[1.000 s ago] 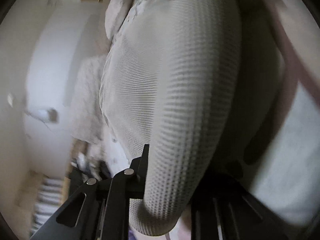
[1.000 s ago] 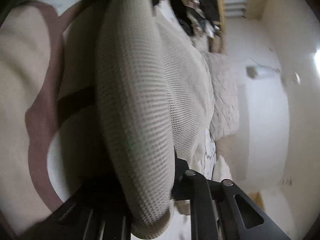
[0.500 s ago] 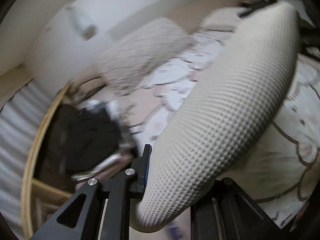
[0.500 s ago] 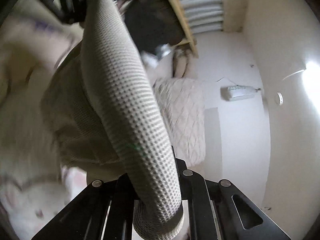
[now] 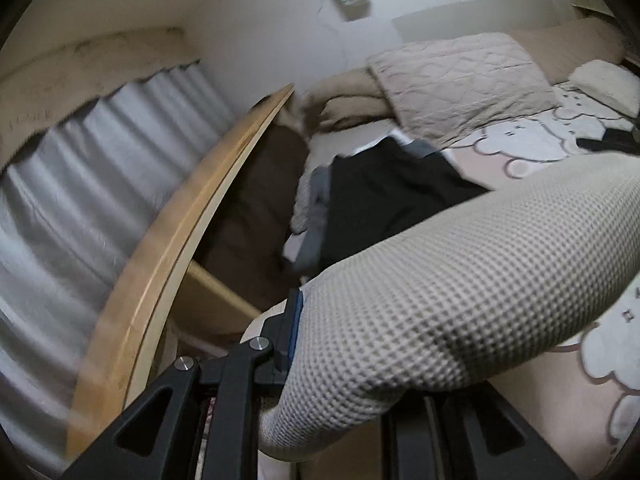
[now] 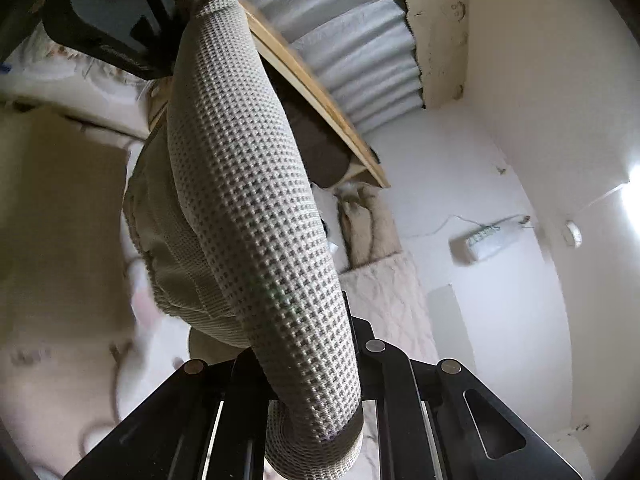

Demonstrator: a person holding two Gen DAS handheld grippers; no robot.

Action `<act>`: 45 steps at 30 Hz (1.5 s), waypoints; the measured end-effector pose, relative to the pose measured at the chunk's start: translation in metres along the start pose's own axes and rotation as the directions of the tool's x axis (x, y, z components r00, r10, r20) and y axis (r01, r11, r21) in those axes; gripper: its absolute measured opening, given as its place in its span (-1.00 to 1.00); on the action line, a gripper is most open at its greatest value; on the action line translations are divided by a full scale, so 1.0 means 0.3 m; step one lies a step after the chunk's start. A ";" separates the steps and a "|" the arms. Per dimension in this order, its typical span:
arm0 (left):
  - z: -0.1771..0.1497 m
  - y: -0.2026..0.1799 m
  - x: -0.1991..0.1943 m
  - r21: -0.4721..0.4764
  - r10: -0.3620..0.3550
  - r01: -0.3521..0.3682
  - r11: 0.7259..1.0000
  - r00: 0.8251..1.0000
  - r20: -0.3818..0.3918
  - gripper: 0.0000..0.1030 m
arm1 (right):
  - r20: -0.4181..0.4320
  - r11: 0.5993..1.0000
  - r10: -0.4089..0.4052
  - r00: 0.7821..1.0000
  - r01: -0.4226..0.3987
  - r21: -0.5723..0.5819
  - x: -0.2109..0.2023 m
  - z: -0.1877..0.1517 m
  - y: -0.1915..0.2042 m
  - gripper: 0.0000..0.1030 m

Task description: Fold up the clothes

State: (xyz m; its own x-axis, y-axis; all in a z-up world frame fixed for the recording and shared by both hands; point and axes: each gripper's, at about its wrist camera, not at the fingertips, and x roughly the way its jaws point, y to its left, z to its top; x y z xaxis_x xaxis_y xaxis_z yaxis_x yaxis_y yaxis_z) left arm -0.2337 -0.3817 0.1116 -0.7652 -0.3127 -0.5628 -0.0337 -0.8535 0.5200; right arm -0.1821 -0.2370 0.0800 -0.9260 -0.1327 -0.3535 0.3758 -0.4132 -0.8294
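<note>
left wrist: black garment behind stretched waffle-knit garment.

One waffle-knit garment, two grippers.

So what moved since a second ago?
Both tools swung round, carrying the waffle cloth: the left tool now faces the black clothes and wooden rail, not the wall. Same as before: both, including the right tool, still pinch it.

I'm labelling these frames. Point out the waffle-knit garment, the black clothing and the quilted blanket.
waffle-knit garment (image 5: 460, 300): left wrist view, stretched middle.
black clothing (image 5: 392, 196): left wrist view, centre.
quilted blanket (image 5: 460, 84): left wrist view, top face.
</note>
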 end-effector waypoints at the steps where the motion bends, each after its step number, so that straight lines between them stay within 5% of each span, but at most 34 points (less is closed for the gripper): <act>1: -0.022 0.021 0.033 -0.002 0.003 -0.003 1.000 1.000 -0.010 -0.67 | -0.003 1.000 0.007 1.000 -0.007 0.002 0.016 0.024 0.025 -0.80; 6: -0.131 0.027 0.097 -0.012 0.012 -0.012 1.000 0.999 -0.036 -0.67 | -0.010 0.999 -0.027 1.000 0.027 -0.043 0.116 0.101 0.191 -0.80; 12: -0.347 0.004 0.038 0.033 0.007 -0.007 0.999 1.000 0.012 -0.61 | 0.046 0.988 -0.117 0.992 0.121 -0.092 -0.015 0.090 0.427 -0.80; 20: -0.753 -0.093 -0.092 0.218 0.050 -0.048 0.975 0.999 -0.003 -0.63 | 0.222 0.983 0.015 0.975 0.026 -0.180 -0.395 -0.041 0.872 -0.80; 31: -0.977 -0.184 0.004 0.314 0.092 -0.066 0.947 0.993 -0.071 -0.56 | 0.074 0.967 0.211 0.975 -0.197 -0.159 -0.443 -0.056 1.045 -0.68; 34: -0.969 -0.153 0.001 0.270 0.071 -0.045 0.962 0.993 -0.090 -0.37 | 0.056 0.938 0.343 0.938 -0.338 -0.083 -0.503 -0.058 0.980 -0.23; 36: -0.966 -0.122 -0.005 0.229 0.056 -0.028 0.973 0.992 -0.116 -0.01 | 0.058 0.893 0.450 0.891 -0.450 -0.010 -0.531 -0.075 0.923 0.42; 37: -0.967 -0.101 -0.007 0.204 0.056 -0.028 0.978 0.989 -0.134 0.22 | 0.068 0.861 0.506 0.860 -0.508 0.027 -0.534 -0.090 0.891 0.52; 40: -0.979 -0.035 -0.027 0.122 0.017 0.006 0.993 0.981 -0.192 0.24 | 0.141 0.755 0.625 0.768 -0.640 0.142 -0.640 -0.154 0.897 0.52; 41: -0.986 -0.017 -0.042 0.099 0.013 0.008 0.995 0.979 -0.204 0.24 | 0.176 0.721 0.646 0.743 -0.670 0.180 -0.528 -0.113 0.793 0.52; 45: -0.999 0.041 -0.123 0.006 -0.020 0.022 1.000 0.973 -0.230 0.24 | 0.295 0.589 0.657 0.694 -0.717 0.374 -0.459 -0.157 0.626 0.44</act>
State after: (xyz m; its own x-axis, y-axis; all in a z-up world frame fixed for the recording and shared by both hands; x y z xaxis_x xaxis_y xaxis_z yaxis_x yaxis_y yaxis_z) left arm -0.0131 -0.5054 -0.0537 -0.5956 -0.3833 -0.7059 -0.0539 -0.8577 0.5113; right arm 0.0175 -0.2539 -0.0476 -0.4060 -0.6297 -0.6623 0.8715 -0.4849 -0.0732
